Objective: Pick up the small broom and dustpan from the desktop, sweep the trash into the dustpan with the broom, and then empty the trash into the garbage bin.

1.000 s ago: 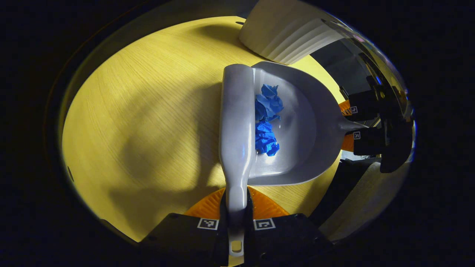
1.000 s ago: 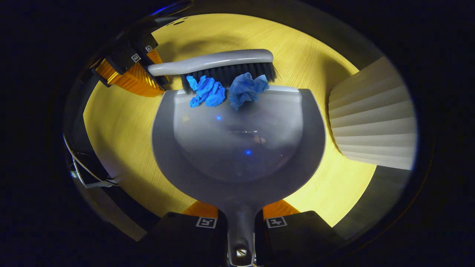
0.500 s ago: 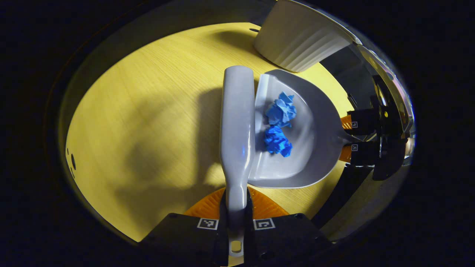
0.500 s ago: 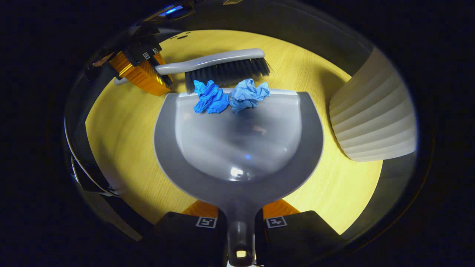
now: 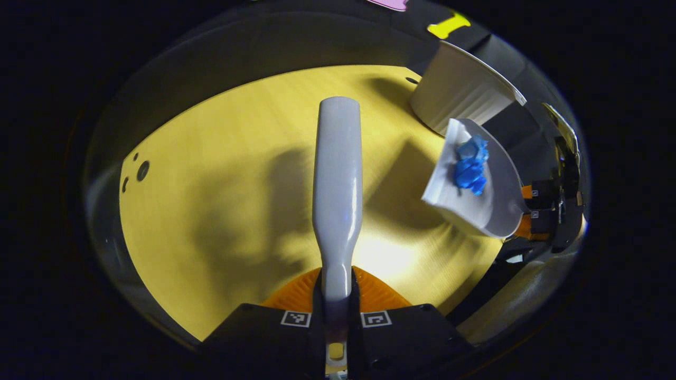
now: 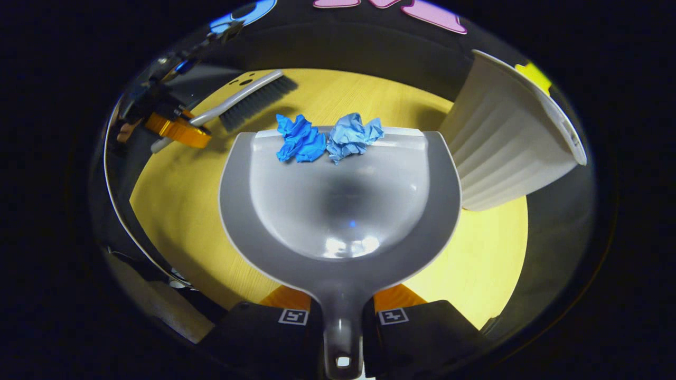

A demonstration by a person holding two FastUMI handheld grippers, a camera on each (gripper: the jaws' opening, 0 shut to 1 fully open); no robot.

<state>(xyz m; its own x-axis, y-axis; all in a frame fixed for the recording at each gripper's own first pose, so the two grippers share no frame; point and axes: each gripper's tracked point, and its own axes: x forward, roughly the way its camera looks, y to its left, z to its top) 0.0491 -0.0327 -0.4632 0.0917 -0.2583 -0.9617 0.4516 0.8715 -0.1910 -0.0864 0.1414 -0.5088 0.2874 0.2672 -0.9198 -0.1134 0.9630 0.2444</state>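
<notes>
A white ribbed bin [image 6: 507,142] stands on the yellow desktop [image 5: 211,174].

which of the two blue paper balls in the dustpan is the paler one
The paler paper ball lies nearer the garbage bin; the other paper ball is deeper blue.

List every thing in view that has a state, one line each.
Dustpan: lifted off the desktop, holding the trash.
Blue paper balls: two, in the dustpan near its front lip.
Broom: held above the desktop.
Garbage bin: upright on the desktop.
Left hand-held gripper: shut on the broom.
Right hand-held gripper: shut on the dustpan.
</notes>
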